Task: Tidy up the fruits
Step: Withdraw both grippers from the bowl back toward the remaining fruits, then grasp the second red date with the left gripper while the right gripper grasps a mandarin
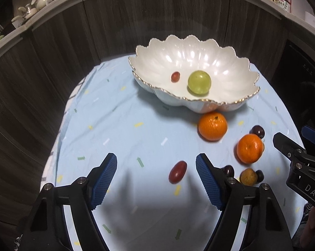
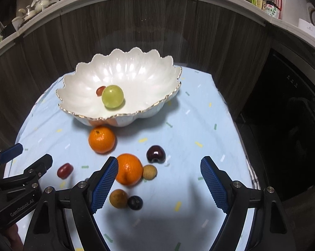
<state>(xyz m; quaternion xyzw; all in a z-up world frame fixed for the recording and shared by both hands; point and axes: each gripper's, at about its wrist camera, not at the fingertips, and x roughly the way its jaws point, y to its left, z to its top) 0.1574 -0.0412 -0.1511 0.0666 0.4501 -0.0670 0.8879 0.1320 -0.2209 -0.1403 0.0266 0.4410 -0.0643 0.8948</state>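
Observation:
A white scalloped bowl (image 1: 230,102) (image 2: 157,110) stands on the light blue cloth and holds a green fruit (image 1: 199,82) (image 2: 112,96) and a small red one (image 1: 175,76) (image 2: 100,91). On the cloth lie two oranges (image 1: 212,126) (image 1: 249,148), a red grape tomato (image 1: 177,172) (image 2: 64,170), dark cherries (image 2: 155,153) (image 2: 135,202) and two brown longans (image 2: 150,172) (image 2: 118,198). My left gripper (image 1: 156,179) is open with the red tomato between its fingers, above the cloth. My right gripper (image 2: 159,183) is open over the near orange (image 2: 129,169).
The cloth-covered table (image 1: 119,125) ends in front of dark wood cabinet fronts (image 1: 94,31). A counter above holds bottles (image 2: 270,4) and crockery (image 1: 32,6). A dark appliance (image 2: 293,115) stands to the right.

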